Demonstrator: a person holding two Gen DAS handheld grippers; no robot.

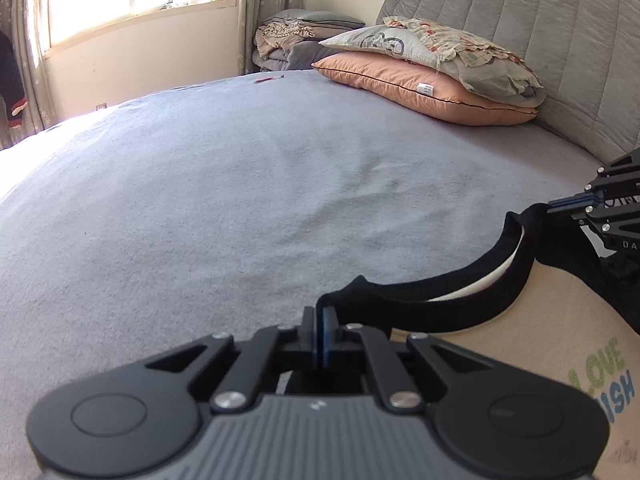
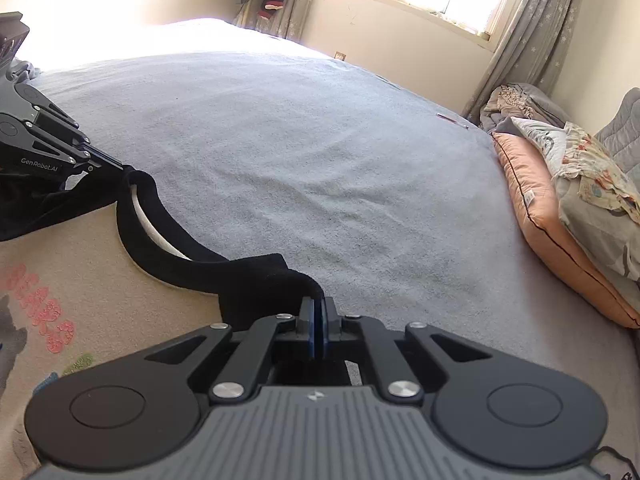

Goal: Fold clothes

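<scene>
While both grippers (image 1: 320,320) (image 2: 318,312) pinch the shirt's (image 2: 100,280) black collar (image 1: 440,292), only the right view shows pink lettering (image 2: 44,308).

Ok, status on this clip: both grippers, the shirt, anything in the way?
Left gripper and right gripper shut on beige printed T-shirt with black collar, one at each shoulder. Grey bedsheet ahead clear.

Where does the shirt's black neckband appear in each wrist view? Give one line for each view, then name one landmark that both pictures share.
Left wrist view: the black neckband curves through the lower right, from the left gripper up to the right gripper.
Right wrist view: it runs through the lower left, from the right gripper to the left gripper.
Shared landmark: the orange pillow.
</scene>
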